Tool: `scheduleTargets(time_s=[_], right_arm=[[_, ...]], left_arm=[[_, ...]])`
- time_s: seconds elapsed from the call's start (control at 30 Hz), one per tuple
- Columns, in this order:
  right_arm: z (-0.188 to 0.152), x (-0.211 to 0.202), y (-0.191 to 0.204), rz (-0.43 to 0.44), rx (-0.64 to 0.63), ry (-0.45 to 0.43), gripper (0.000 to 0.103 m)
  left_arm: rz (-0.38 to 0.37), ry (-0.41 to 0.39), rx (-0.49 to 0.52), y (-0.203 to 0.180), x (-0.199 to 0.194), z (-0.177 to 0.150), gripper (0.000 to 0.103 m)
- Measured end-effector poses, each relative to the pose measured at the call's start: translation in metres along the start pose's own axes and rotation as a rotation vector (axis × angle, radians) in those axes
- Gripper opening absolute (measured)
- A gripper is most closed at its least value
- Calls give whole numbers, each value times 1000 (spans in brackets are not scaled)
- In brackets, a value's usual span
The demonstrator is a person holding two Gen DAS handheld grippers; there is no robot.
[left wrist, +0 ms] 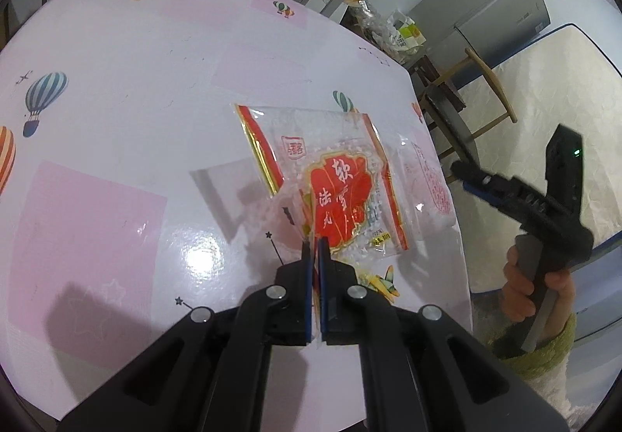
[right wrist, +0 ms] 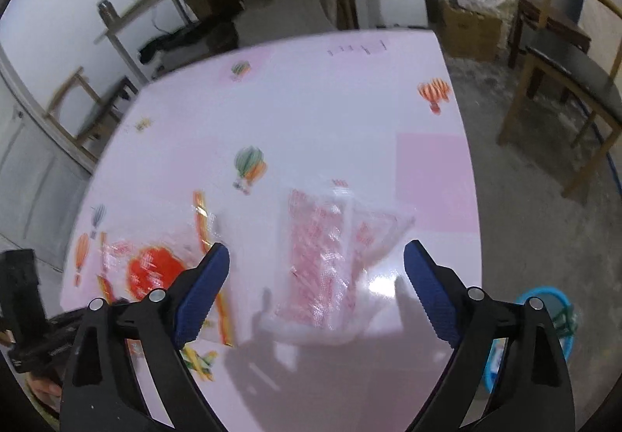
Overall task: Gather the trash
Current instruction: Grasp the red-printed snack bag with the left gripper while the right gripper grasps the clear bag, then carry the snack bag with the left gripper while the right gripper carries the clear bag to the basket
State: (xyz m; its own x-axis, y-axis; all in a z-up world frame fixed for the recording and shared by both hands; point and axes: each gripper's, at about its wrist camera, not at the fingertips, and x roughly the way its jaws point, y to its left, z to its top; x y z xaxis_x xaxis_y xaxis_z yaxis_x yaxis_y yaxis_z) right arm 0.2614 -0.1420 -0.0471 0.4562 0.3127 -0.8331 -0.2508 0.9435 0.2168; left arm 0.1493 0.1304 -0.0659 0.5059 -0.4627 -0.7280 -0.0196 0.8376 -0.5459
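The pink table [left wrist: 116,90] carries two pieces of trash. The red-printed wrapper [left wrist: 334,191] is already pinched at its near edge by the left gripper [left wrist: 315,249], whose jaws are closed on it. The clear wrapper [right wrist: 330,257] lies free at about 12 o'clock from the right gripper [right wrist: 317,265], which stands wide open. The blue basket [right wrist: 544,300], at 4 o'clock, is perhaps the bin; neither wrapper is in it yet.

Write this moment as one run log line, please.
left gripper: shut on red wrapper | right gripper: open above clear wrapper | table
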Motion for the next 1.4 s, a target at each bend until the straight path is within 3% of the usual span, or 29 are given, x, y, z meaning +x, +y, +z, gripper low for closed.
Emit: scheduleTargets(time_s=[0.17, 0.37, 0.53, 0.7, 0.87, 1.03, 1.4], right_arm=[[-1, 20, 0, -35, 20, 81, 87], [2, 30, 14, -80, -33, 103, 86], [-2, 41, 20, -123, -48, 147, 65], [-6, 39, 22, -165, -73, 143, 53], [-8, 32, 16, -159, -49, 137, 31], [-8, 28, 9, -140, -17, 132, 18], [-8, 1, -8, -128, 66, 67, 17]], left_arm=[[-11, -11, -1, 4, -4, 0, 2], [-22, -20, -14, 10, -8, -3, 2], [-31, -30, -19, 14, -12, -4, 2], [-38, -29, -25, 17, -14, -6, 2], [-57, -39, -30, 19, -16, -5, 2], [-73, -59, -25, 16, -22, -4, 2], [-122, -101, -14, 7, -42, -1, 2]])
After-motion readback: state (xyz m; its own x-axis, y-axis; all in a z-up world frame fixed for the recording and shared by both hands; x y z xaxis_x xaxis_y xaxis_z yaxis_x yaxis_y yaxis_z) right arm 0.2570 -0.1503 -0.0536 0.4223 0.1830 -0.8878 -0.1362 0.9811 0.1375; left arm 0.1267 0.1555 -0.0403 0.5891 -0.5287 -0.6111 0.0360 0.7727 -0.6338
